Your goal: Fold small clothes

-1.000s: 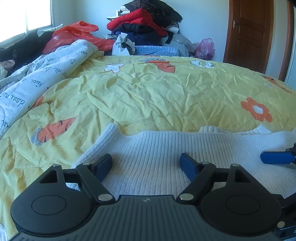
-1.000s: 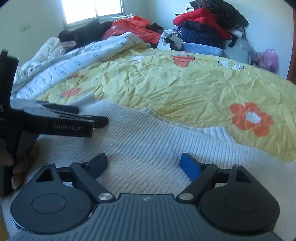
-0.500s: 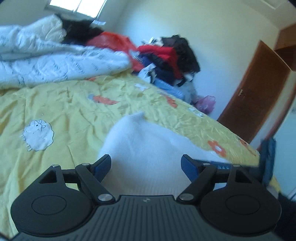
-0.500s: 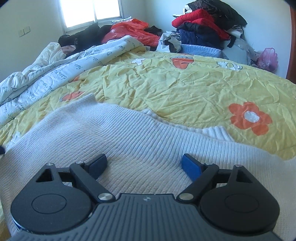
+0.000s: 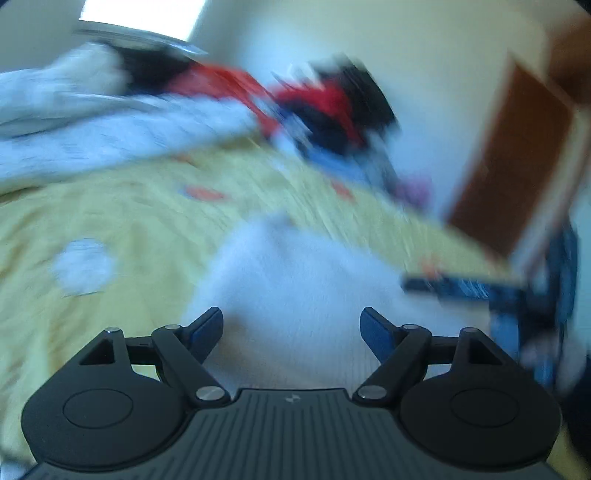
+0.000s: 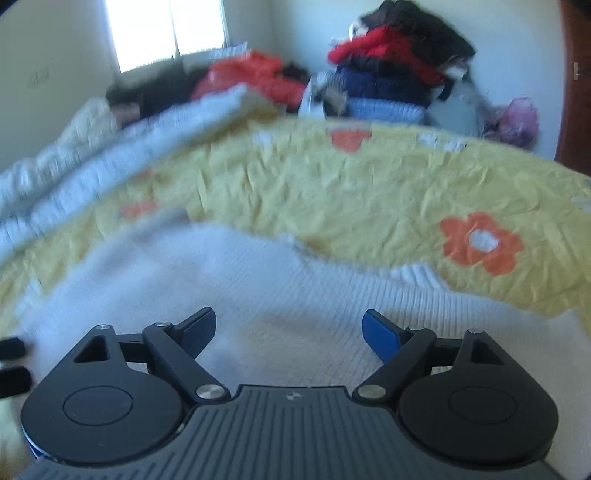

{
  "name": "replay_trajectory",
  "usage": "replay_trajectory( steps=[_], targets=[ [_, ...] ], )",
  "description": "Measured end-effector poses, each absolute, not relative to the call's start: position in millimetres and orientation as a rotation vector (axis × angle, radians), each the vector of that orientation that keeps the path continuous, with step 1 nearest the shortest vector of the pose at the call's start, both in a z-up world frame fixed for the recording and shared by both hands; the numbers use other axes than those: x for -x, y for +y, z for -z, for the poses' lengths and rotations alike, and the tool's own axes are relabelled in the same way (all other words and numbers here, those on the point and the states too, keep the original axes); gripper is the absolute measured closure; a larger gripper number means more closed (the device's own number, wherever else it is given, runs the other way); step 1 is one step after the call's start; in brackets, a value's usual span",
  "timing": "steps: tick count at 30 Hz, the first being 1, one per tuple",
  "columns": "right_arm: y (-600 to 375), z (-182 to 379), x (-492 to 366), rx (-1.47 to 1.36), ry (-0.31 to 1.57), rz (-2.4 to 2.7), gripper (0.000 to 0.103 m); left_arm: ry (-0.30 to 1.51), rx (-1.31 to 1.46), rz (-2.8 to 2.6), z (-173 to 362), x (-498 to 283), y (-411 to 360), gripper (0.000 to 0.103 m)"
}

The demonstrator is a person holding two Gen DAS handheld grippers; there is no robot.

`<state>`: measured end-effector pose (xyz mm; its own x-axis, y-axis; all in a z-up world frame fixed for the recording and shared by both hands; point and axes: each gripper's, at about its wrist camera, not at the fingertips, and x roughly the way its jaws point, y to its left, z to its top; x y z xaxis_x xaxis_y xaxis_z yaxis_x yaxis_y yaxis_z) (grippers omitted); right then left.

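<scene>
Left wrist view, heavily blurred: the left gripper (image 5: 291,326) is hovering with its blue-padded fingers (image 5: 207,328) standing wide apart and nothing between them. The white knitted garment (image 5: 295,280) is lying directly ahead of and beneath the gripper, spreading forward from the gap between the fingers across the yellow bedspread (image 5: 122,221). Whether the pads are touching the knit cannot be told. To the right of this gripper, the other tool is showing as a dark blue-and-black smear (image 5: 480,286) over the garment's right side. Beyond the garment, a white quilt (image 5: 110,133) is lying to the far left, a heap of red and dark clothes (image 5: 332,107) straight ahead, and a brown door (image 5: 517,177) to the far right.

Right wrist view: the right gripper (image 6: 289,328) is likewise standing spread, its fingers (image 6: 380,334) holding nothing. The white knitted garment (image 6: 295,295) is filling the area under and ahead of the gripper, its ribbed edge (image 6: 417,275) lying forward and to the right against the yellow bedspread (image 6: 351,192) with an orange flower print (image 6: 480,242). Two dark finger tips of the left gripper (image 6: 11,363) are entering at the far left edge, beside the garment. The clothes heap (image 6: 395,70) and a window (image 6: 166,29) are lying far ahead.
</scene>
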<state>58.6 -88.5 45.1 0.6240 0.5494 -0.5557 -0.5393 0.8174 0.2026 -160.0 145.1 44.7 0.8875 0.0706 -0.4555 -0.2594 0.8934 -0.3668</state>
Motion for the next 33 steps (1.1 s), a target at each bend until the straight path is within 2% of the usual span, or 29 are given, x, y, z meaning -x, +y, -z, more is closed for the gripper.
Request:
replay_trajectory(
  steps=[1, 3, 5, 8, 13, 18, 19, 20, 21, 22, 26, 33],
  targets=[
    [-88, -51, -53, -0.040, 0.631, -0.659, 0.013, 0.438, 0.498, -0.224, -42, 169, 151, 0.014],
    [-81, -57, -45, -0.037, 0.619, -0.714, 0.009, 0.502, 0.645, -0.258, -30, 176, 165, 0.014],
    [-67, -56, -43, 0.023, 0.623, -0.749, 0.009, 0.583, 0.762, -0.258, -17, 173, 176, 0.014],
    [-54, -39, -50, 0.089, 0.674, -0.726, 0.010, 0.584, 0.898, -0.248, -10, 169, 185, 0.014],
    [-61, -21, -56, 0.003, 0.726, -0.729, 0.009, 0.619, 1.169, -0.180, 8, 146, 201, 0.015],
    [-66, -19, -55, -0.018, 0.718, -0.742, 0.006, 0.611, 1.261, -0.199, 11, 129, 199, 0.016],
    [-68, -18, -55, -0.033, 0.717, -0.745, 0.006, 0.602, 1.264, -0.211, 11, 129, 198, 0.021],
    [-70, -18, -56, -0.046, 0.716, -0.748, 0.006, 0.599, 1.247, -0.239, 11, 128, 196, 0.032],
    [-73, -18, -56, -0.058, 0.715, -0.750, 0.006, 0.620, 1.216, -0.280, 11, 127, 195, 0.064],
    [-75, -18, -56, -0.069, 0.715, -0.752, 0.006, 0.648, 1.186, -0.302, 12, 124, 193, 0.073],
    [-77, -19, -60, -0.092, 0.735, -0.766, 0.005, 0.632, 1.030, -0.333, -5, 122, 180, 0.077],
    [-67, -70, -93, -0.314, 0.994, -0.852, 0.005, 0.496, 0.285, -0.236, -71, 120, 77, 0.079]
  ],
)
